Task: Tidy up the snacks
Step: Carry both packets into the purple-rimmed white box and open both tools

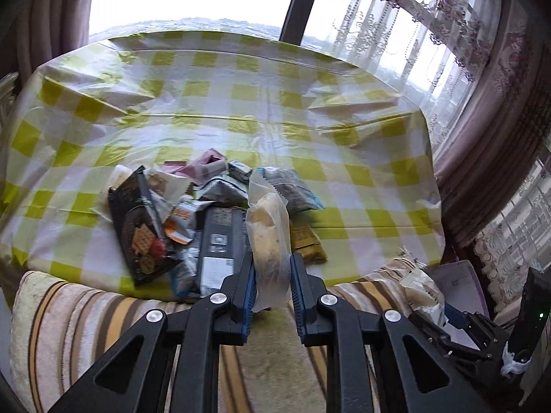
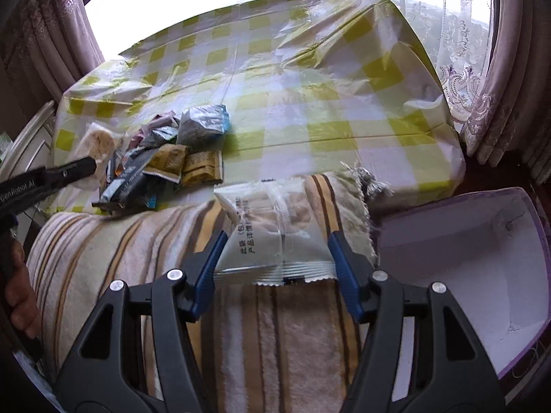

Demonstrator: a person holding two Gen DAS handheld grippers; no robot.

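Observation:
My left gripper (image 1: 272,268) is shut on a clear packet holding a pale pastry (image 1: 267,237), held upright above the table's near edge. Behind it lies a pile of snack packets (image 1: 193,213) on the yellow-checked tablecloth (image 1: 241,96). My right gripper (image 2: 275,244) is shut on a white translucent pastry packet (image 2: 272,227), held flat above the striped cushion (image 2: 137,251). The pile also shows in the right wrist view (image 2: 165,161), with the left gripper's finger (image 2: 69,170) beside it. In the left wrist view the right gripper's packet (image 1: 422,289) shows at lower right.
An open white box with a purple rim (image 2: 465,268) sits to the right of the striped cushion, below the table's corner. Curtains (image 2: 499,86) and windows surround the table. The cushion (image 1: 86,316) runs along the table's near edge.

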